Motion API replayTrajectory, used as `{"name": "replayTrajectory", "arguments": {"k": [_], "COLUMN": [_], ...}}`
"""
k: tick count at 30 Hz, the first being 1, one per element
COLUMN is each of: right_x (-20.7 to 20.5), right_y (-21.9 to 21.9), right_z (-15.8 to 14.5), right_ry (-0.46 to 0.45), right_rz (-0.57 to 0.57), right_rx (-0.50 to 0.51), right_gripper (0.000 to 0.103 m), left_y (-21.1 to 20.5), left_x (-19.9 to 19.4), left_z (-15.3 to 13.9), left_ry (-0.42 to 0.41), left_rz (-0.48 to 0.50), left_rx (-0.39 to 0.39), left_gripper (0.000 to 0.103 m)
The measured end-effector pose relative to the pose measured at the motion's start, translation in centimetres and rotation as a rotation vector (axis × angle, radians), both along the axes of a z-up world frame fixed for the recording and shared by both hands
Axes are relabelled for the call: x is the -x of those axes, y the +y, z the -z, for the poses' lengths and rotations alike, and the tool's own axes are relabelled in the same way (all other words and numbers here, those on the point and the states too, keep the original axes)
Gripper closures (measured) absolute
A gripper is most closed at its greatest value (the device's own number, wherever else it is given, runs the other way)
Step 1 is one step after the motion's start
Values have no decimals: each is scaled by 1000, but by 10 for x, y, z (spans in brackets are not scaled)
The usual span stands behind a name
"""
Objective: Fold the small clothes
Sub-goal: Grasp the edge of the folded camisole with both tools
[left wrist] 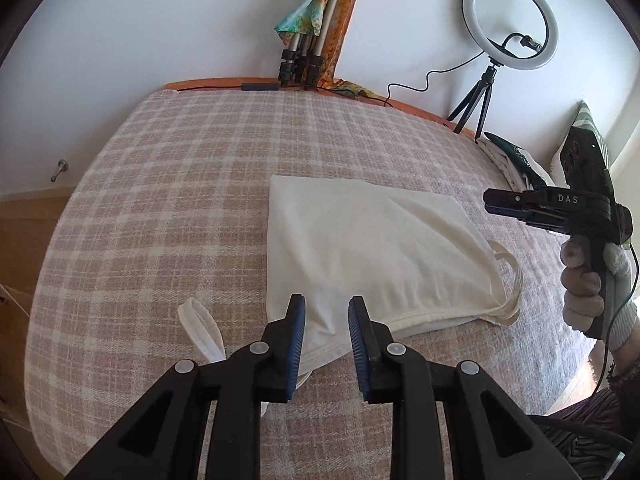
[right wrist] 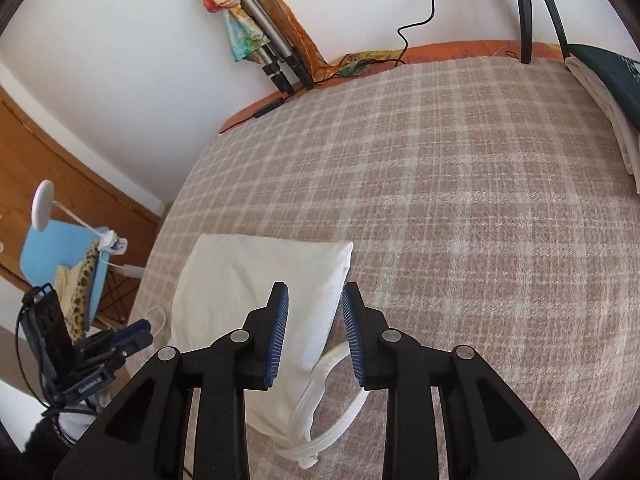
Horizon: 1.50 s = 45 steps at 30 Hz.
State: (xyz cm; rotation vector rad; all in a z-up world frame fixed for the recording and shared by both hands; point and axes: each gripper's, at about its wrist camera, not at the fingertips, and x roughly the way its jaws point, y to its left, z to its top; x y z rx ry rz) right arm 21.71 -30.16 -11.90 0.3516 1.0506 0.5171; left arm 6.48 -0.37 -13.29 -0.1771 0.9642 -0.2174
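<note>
One cream top (left wrist: 372,248) lies on checked bedspread (left wrist: 180,184).

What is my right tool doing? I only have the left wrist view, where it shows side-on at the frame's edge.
Observer: The right tool is open and holds nothing. It hovers over the right edge of the white top.
Operator: Where do the straps on that side lie?
Observer: The strap loops spill from the top's near corner onto the checked blanket, under the tool's right finger.
Operator: Anything off the bed that I can't see?
Observer: A blue chair with a leopard-print cloth on it stands beside the bed, past the top.
</note>
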Motion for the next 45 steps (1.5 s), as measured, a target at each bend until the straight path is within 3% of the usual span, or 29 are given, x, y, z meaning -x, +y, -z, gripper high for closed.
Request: {"name": "replayTrajectory", "arguments": {"k": [3, 7, 12, 14, 16, 17, 22, 26, 30, 33, 37, 38, 39, 40, 42, 45], "right_x": [-21, -37, -43, -45, -46, -45, -46, -50, -53, -50, -43, -40, -36, -31, -23, -14], "right_y": [-1, 6, 9, 10, 14, 16, 19, 25, 23, 16, -2, -4, -5, -6, -6, -5], "right_z": [13, 24, 31, 33, 35, 36, 31, 32, 34, 28, 22, 19, 16, 14, 12, 18], "right_ry": [33, 53, 57, 67, 76, 72, 35, 12, 23, 0, 45, 51, 56, 60, 71, 118], "right_rz": [25, 44, 39, 21, 8, 11, 21, 31, 65, 113, 137, 116, 95, 79, 52, 26], "right_rx": [-27, -21, -78, -108, -98, -75, -25, 61, 54, 106, 38, 21, -4, -28, -61, -78], "right_gripper": [75, 59, 58, 67, 90, 94, 99, 100, 100, 100, 96, 93, 86, 76, 67, 67], "left_y": [-3, -2, 2, 3, 4, 4, 5, 3, 4, 9, 23, 28, 32, 37, 48, 59], "left_x": [-5, -8, -11, -12, -13, -13, -14, -14, -10, -6, -4, -6, -8, -12, -20, -36], "left_z": [11, 19, 28, 30, 32, 32, 33, 33, 32, 30, 12, 7, 3, -1, -6, -3], "left_ry": [27, 50, 76, 81, 88, 91, 86, 84, 84, 94, 61, 47, 38, 34, 28, 72], "left_rz": [5, 9, 3, 1, -5, -6, 1, 5, 13, 2, -33, -38, -41, -51, -88, -102], "left_rx": [1, 1, 4, 3, 13, 16, 7, 1, -5, 11, 59, 72, 96, 117, 160, 258], "left_gripper": [82, 82, 81, 80, 79, 79, 77, 76, 75, 72, 69, 62, 52, 50, 50, 50]}}
